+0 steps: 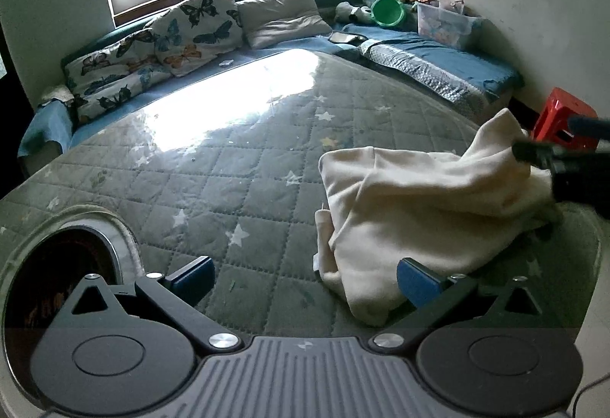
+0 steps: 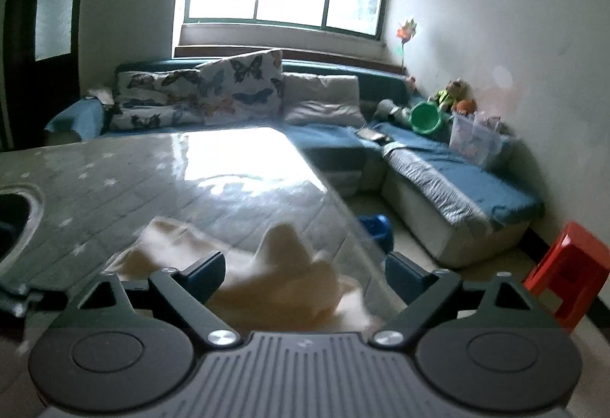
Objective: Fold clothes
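Left wrist view: cream garment [image 1: 419,196] lies crumpled near the right edge of the quilted table cover [image 1: 248,166], pretty messy.
Left gripper [image 1: 305,278]: jaws wide apart, nothing in them, cloth just beside the right finger.
Right gripper [image 2: 305,275]: jaws spread too, hanging over the garment's bunched-up edge, no grip.
Background: red stool [image 2: 568,273] beside the sofa [image 2: 457,185].

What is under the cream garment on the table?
The cream garment lies crumpled on the quilted star-print table cover, which shows all around it. Whatever sits beneath its raised folds is covered and cannot be seen.
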Available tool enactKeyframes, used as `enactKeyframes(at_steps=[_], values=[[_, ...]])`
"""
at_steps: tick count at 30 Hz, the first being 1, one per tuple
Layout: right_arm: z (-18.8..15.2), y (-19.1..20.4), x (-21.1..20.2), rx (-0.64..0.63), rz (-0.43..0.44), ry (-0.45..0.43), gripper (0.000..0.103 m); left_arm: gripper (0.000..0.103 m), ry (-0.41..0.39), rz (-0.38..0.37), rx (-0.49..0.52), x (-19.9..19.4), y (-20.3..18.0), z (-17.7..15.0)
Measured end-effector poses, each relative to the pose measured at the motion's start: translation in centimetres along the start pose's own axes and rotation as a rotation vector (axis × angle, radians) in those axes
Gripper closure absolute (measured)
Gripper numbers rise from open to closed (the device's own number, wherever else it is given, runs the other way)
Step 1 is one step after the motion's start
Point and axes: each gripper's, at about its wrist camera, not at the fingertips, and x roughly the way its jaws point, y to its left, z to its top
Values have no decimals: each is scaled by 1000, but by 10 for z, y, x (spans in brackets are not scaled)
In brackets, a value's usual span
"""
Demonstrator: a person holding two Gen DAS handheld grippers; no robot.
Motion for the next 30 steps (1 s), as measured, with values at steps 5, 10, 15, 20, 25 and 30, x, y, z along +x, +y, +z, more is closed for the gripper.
enactKeyframes(at_steps=[5,10,15,20,25,30], values=[[16,-5,23,-6,8,18,20,0,7,3,5,3,-2,2],[20,-2,40,-26,15,48,35,0,19,8,6,7,-2,3],[13,-1,52,-25,33,91,59,0,28,10,5,11,-1,3],[5,-2,46,-18,49,98,82,0,35,14,3,14,0,3],[-2,-3,28,-9,75,78,94,0,36,15,1,14,1,3],[-10,-2,1,3,118,52,96,0,29,17,-4,12,3,3]])
